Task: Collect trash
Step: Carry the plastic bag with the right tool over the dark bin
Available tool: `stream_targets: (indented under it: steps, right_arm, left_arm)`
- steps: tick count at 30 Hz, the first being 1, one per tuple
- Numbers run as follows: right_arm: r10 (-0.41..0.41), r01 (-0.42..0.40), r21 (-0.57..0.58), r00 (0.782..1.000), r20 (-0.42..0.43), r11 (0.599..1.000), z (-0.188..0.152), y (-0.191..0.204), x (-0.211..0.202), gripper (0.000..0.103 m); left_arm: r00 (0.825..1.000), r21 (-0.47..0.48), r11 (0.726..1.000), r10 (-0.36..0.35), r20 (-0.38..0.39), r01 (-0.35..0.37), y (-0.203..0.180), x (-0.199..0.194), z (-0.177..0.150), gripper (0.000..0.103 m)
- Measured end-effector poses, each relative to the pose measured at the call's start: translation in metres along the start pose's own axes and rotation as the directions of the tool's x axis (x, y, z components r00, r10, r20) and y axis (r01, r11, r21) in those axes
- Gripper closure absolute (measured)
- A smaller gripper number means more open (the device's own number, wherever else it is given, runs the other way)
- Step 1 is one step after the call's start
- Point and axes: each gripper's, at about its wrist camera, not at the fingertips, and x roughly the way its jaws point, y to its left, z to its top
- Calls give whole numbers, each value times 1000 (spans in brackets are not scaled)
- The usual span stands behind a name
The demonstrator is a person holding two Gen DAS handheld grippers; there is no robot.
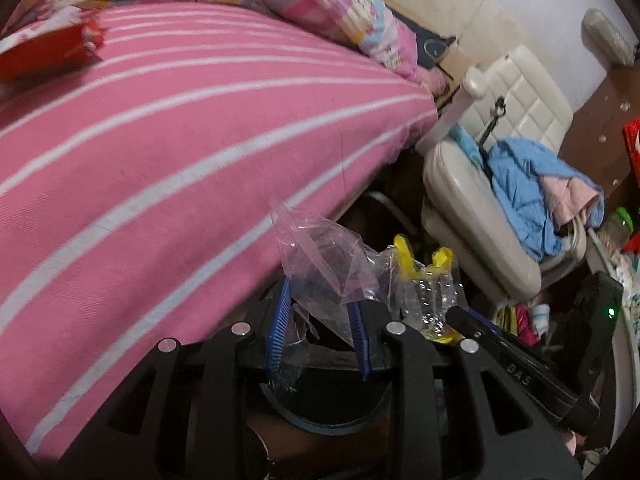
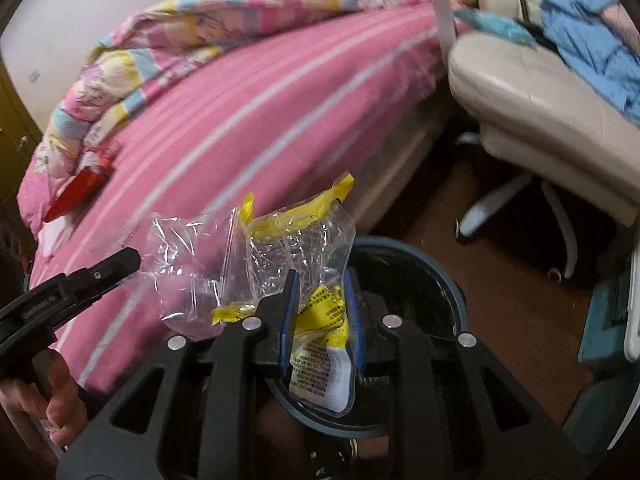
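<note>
My left gripper (image 1: 320, 300) is shut on a clear plastic bag (image 1: 320, 256) and holds it over a dark round bin (image 1: 324, 420). My right gripper (image 2: 320, 284) is shut on a clear and yellow printed wrapper (image 2: 316, 320) above the same bin (image 2: 420, 280). The left gripper (image 2: 120, 264) and its clear bag (image 2: 180, 264) show at the left of the right wrist view. The right gripper's wrapper (image 1: 424, 280) shows in the left wrist view. A red packet (image 1: 44, 50) lies on the pink striped bed (image 1: 180, 140); it also shows in the right wrist view (image 2: 80, 188).
A cream office chair (image 1: 480, 200) with blue clothing (image 1: 528, 192) stands to the right of the bed. A patterned quilt (image 2: 200, 32) is bunched at the bed's far side. Clutter (image 1: 524, 320) lies on the floor under the chair.
</note>
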Motion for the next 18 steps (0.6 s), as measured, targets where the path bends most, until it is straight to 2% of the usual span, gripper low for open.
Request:
stream_targets:
  steps: [11, 18]
  right_arm:
    - [-41, 59, 92, 982, -183, 994, -16, -41, 49, 75]
    - [-46, 88, 156, 965, -260, 984, -24, -64, 64, 66]
  left_arm:
    - [993, 143, 989, 56, -107, -41, -25, 51, -13, 75]
    - [984, 135, 991, 49, -170, -26, -26, 79, -18, 75]
